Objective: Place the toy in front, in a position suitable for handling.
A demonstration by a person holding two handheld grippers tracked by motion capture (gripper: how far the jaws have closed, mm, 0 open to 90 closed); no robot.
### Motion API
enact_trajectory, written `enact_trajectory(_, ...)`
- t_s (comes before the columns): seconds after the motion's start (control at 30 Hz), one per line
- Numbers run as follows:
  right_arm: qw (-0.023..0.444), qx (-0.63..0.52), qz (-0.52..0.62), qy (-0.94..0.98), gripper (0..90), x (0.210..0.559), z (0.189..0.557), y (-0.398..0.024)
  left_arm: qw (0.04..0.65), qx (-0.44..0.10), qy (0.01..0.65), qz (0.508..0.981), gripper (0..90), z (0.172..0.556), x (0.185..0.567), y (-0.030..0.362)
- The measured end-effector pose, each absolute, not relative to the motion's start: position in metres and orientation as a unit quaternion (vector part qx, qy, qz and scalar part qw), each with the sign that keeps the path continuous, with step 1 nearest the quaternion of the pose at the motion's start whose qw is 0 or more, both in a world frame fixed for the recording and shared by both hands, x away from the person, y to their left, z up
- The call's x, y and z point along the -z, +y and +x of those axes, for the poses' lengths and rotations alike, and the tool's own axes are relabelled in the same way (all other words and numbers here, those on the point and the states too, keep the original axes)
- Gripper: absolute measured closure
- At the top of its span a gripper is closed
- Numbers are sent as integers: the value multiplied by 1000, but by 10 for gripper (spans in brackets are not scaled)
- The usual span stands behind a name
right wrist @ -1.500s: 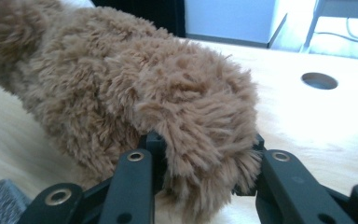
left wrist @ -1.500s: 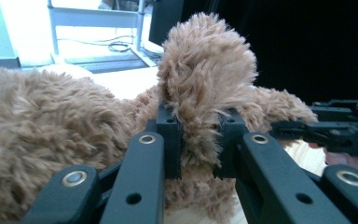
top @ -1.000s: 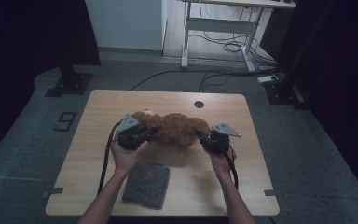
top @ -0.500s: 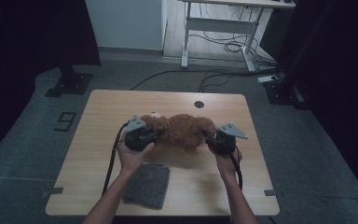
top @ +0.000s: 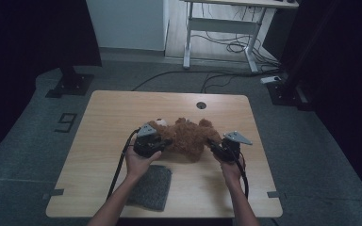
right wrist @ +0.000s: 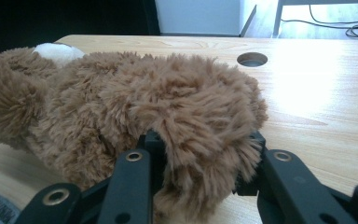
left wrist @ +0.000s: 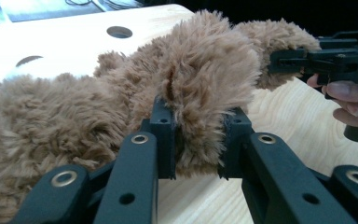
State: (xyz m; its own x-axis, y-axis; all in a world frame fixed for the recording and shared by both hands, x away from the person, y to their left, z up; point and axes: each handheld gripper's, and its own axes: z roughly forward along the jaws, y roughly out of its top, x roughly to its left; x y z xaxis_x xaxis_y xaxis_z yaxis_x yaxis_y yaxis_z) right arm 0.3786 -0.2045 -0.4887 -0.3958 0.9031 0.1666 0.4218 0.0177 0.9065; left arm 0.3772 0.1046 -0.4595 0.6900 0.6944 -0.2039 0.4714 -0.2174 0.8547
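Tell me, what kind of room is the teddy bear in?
Probably a lab or recording studio, not a home. The teddy bear lies on a bare wooden table with dark curtains around it, and loose cables trail on the floor under a metal-legged desk behind.

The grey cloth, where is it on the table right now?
In the high view the grey cloth lies flat near the table's front edge, just right of the person's left forearm and in front of the brown plush toy.

Both forearms rise from the frame's bottom edge. The left gripper (top: 162, 141) sits centre-left, its jaws just easing apart. The right gripper (top: 215, 147), centre-right, is clamped tight.
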Motion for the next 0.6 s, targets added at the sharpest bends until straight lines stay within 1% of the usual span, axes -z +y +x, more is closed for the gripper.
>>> enact_trajectory(0.2, 217, -520, 496, 661, 639, 498, 368, -208, 493, -98, 369, 782, 661, 367, 464, 109)
enact_trajectory(0.33, 208, -529, 496, 656, 632, 510, 361, -211, 488, -90, 370, 786, 526, 359, 469, 116)
enact_trajectory(0.43, 203, -533, 496, 655, 627, 512, 359, -212, 476, -104, 373, 790, 375, 349, 470, 126)
enact_trajectory(0.53, 201, -539, 490, 655, 611, 513, 358, -212, 467, -112, 384, 788, 305, 337, 473, 141)
enact_trajectory(0.6, 197, -543, 487, 655, 606, 514, 357, -212, 464, -115, 396, 784, 286, 330, 478, 150)
